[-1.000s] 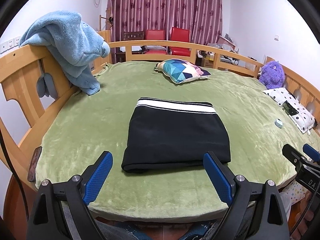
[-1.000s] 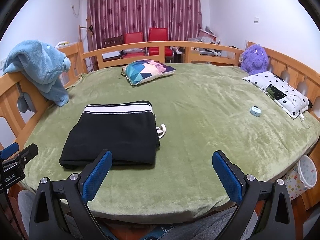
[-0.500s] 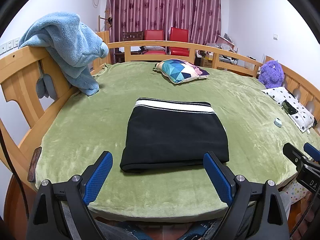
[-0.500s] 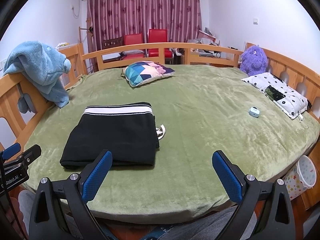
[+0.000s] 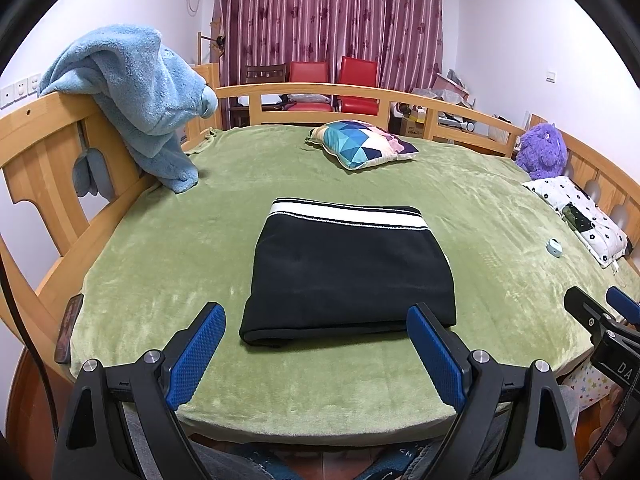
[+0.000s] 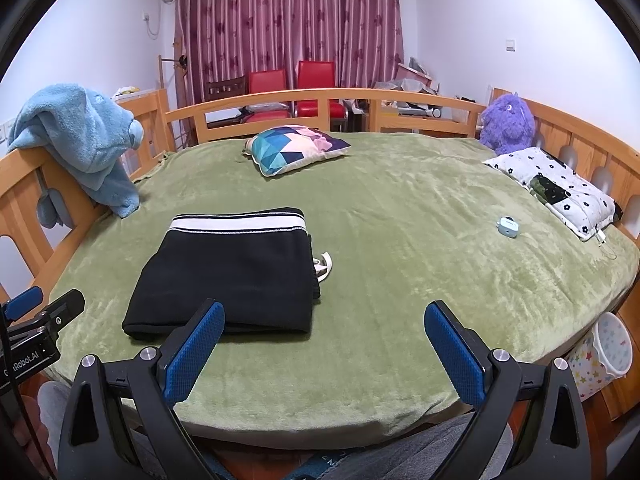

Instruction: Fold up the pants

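Black pants (image 5: 348,272) with a white-striped waistband lie folded into a neat rectangle on the green blanket, waistband at the far side. In the right wrist view the same pants (image 6: 232,272) lie to the left, with a white drawstring end (image 6: 324,266) poking out at their right edge. My left gripper (image 5: 316,350) hovers open just before the near edge of the pants, holding nothing. My right gripper (image 6: 324,350) is open too, over bare blanket to the right of the pants. Each gripper's tip shows at the edge of the other's view.
A patterned cushion (image 5: 362,148) lies at the far side of the green bed (image 5: 160,264). A blue fleece blanket (image 5: 136,96) hangs over the wooden rail on the left. A purple plush toy (image 6: 508,124), a dotted pillow (image 6: 560,188) and a small pale-blue device (image 6: 507,226) sit on the right.
Both views have risen and drawn back slightly from the pants. The pants lie unchanged and both grippers stay open.
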Tool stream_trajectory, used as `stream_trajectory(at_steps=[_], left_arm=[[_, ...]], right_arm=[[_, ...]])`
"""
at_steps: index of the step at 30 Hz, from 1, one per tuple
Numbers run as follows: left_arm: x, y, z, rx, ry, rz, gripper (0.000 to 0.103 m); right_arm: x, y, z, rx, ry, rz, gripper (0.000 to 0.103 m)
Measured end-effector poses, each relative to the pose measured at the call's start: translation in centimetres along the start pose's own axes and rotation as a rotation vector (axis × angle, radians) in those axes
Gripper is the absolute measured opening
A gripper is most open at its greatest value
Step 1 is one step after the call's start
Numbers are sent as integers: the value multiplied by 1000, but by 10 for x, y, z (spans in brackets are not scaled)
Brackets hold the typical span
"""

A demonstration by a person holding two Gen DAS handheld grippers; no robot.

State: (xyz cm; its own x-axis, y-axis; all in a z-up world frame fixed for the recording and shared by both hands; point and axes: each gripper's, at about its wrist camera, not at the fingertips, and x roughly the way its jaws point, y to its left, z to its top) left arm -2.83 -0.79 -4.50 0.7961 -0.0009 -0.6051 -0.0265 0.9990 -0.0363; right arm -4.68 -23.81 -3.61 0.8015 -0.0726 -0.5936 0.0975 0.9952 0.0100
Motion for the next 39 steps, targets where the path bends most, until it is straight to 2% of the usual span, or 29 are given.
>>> stream_trajectory(at_steps=[39], left_arm=[[-1,-2,0,-2,-1,-3,92]], right_arm=[[-2,11,1,13,-7,-14,99]])
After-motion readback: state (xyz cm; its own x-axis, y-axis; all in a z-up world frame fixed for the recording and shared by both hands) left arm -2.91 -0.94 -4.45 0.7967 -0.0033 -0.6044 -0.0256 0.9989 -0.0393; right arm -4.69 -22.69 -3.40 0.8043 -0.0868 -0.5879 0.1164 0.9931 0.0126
